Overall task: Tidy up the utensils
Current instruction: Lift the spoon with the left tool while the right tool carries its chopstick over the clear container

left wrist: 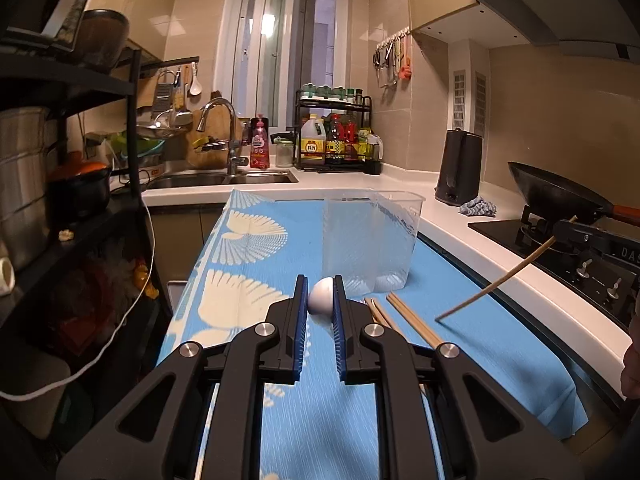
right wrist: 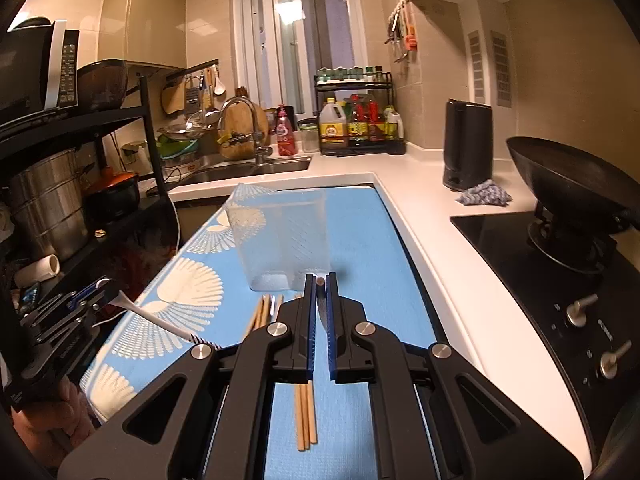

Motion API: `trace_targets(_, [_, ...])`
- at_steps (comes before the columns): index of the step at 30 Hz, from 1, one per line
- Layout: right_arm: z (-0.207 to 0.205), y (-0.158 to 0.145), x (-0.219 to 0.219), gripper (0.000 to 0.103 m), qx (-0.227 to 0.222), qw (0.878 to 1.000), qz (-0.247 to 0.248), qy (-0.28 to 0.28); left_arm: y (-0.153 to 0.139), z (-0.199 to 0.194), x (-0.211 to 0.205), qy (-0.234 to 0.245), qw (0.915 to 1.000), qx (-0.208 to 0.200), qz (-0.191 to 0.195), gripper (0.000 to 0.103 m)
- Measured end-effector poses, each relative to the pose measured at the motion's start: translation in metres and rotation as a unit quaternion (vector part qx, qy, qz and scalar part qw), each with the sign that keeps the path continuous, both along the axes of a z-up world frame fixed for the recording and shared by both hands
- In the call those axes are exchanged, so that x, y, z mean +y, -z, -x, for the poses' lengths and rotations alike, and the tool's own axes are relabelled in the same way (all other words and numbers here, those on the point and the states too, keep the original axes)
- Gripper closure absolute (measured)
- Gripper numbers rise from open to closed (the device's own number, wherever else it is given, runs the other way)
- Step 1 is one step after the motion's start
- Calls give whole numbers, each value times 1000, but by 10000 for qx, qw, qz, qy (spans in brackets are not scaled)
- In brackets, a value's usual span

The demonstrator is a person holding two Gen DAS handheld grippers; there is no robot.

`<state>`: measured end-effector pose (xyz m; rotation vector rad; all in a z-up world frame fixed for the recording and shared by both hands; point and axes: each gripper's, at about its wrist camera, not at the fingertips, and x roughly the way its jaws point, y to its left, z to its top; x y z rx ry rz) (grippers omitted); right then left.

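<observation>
Left wrist: right gripper [left wrist: 568,227] lettered "DAS".

Dim warm indoor light; window [left wrist: 280,40] glare; strong fisheye distortion; edges dark.

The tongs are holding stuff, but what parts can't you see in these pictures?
- Left wrist view: the left tongs pinch a white spoon; the tongs hide its handle.
- Right wrist view: the right tongs clamp a chopstick; only its tip shows between the pads.
- Both views: chopsticks on the blue cloth run under the tongs, so their number is unclear.
- Clear container: whether anything is inside can't be told.
</observation>
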<state>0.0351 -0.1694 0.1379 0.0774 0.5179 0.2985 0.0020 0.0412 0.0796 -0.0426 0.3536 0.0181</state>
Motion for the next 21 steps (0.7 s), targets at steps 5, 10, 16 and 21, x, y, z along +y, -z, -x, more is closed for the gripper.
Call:
trace_targets(5, [-24, -22, 15, 98, 33, 9998, 109, -185, -22, -31, 3, 35, 9996, 271, 64, 91])
trace_targets(10, [-41, -36, 27, 98, 111, 9993, 154, -332, -38, -52, 2, 84, 9983, 570, 105, 91])
trace_targets(16, [-57, -45, 33, 98, 131, 9989, 243, -373, -53, -69, 0, 85, 9957, 923, 90, 91])
trace_targets(21, [-69, -62, 30, 98, 197, 9987, 78, -468, -73, -80, 3, 65, 9937, 1118, -59, 91])
